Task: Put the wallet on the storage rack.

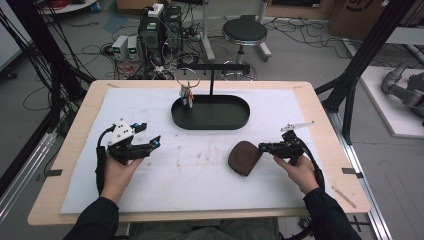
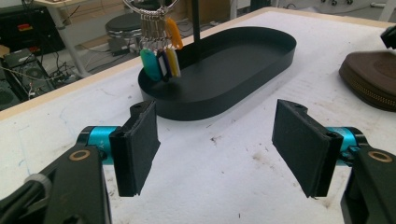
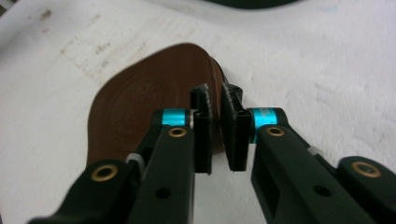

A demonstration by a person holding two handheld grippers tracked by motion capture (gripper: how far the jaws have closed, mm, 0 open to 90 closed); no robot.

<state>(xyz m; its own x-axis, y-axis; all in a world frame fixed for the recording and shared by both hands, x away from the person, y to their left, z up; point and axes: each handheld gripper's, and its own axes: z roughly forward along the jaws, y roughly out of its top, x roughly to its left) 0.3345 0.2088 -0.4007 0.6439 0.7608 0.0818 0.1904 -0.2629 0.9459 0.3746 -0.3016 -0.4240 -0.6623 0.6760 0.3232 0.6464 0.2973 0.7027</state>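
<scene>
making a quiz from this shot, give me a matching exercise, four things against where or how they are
Things:
1. left claw
2. right claw
3. brown pouch
4. key ring

States:
A. hangs from the stand over the black tray
B. jaws nearly closed on the pouch's edge
C. lies flat on the white mat
D. jaws wide apart, nothing between them

Pairs: 1-D, 2-B, 3-C, 4-A

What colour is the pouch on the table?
Dark brown; the pouch shows best in the right gripper view.
</scene>
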